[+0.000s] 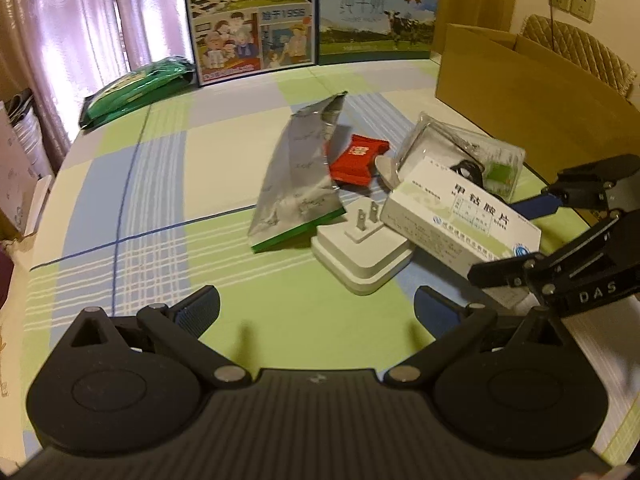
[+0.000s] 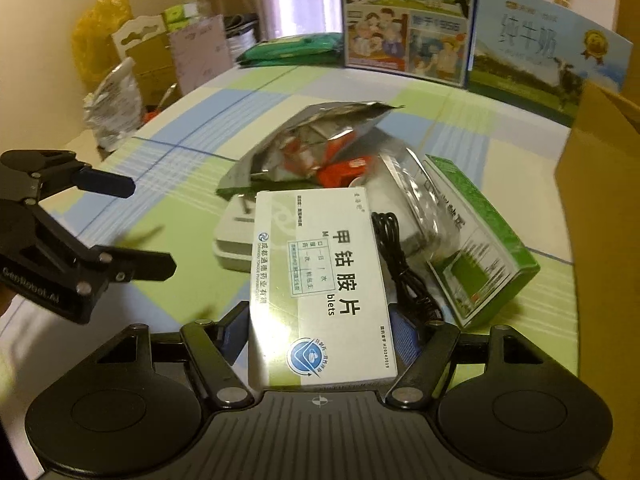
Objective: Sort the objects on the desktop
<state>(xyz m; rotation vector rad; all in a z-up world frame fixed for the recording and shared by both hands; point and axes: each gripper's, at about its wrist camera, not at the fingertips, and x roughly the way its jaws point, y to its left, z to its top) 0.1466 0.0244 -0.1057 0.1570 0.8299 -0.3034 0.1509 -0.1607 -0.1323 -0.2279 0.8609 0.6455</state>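
The white medicine box (image 2: 320, 288) is sitting between the two blue-padded fingers of the right tongs (image 2: 320, 332), which are closing on its long sides near the end closest to the camera; its far end is resting on the white plug adapter (image 2: 236, 236), whose two metal prongs are pointing upward in the left wrist view. A black cable (image 2: 394, 252) is lying along the box's right edge, and just beyond it a green-edged clear package (image 2: 476, 240) is tilting on the bench (image 2: 192, 160), which is wearing a checked green, blue and white cloth. Behind the box a red sachet (image 1: 358, 158) is lying against an opened silver foil bag (image 1: 298, 176), which is leaning over the adapter's far side. The left tongs (image 1: 316, 308) are hovering wide apart and empty over bare cloth, near the adapter but not touching it. At the bench's far edge two milk cartons (image 1: 250, 20) are standing upright, a green packet (image 1: 136, 90) is lying to their left, and an open cardboard box (image 1: 532, 96) is standing at the right.
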